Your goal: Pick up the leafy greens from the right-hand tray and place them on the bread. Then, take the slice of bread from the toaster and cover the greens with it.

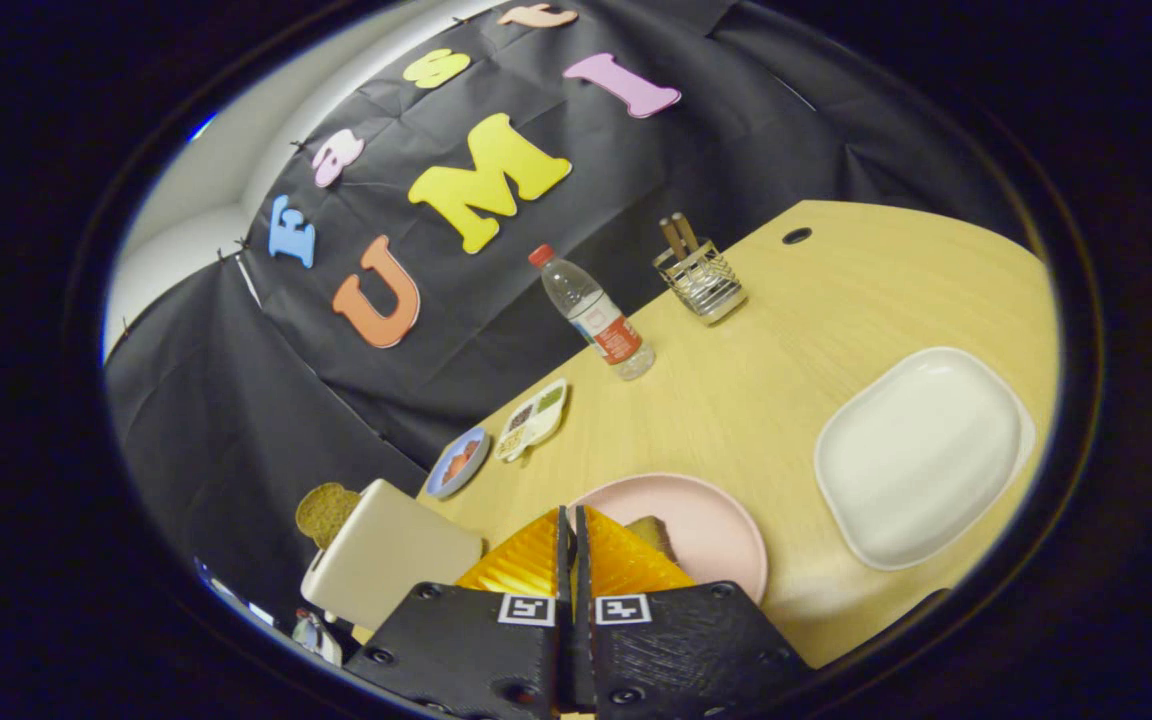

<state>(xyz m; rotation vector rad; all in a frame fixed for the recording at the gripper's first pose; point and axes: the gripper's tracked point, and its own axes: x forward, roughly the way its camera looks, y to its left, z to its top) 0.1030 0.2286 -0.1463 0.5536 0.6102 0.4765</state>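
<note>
My gripper is shut, its two fingers pressed together with nothing showing between them. It hovers over the near edge of a pink plate. A brownish corner of bread on that plate peeks out just right of the fingers; the rest of it is hidden behind them. Left of the fingers stands a cream toaster with a brown bread slice sticking up from its slot. Further right of the plate lies a white tray with a bare inside.
On the wooden table, beyond the fingers, are a small blue dish and a white divided dish with bits of food. Further back stand a water bottle and a wire holder with utensils.
</note>
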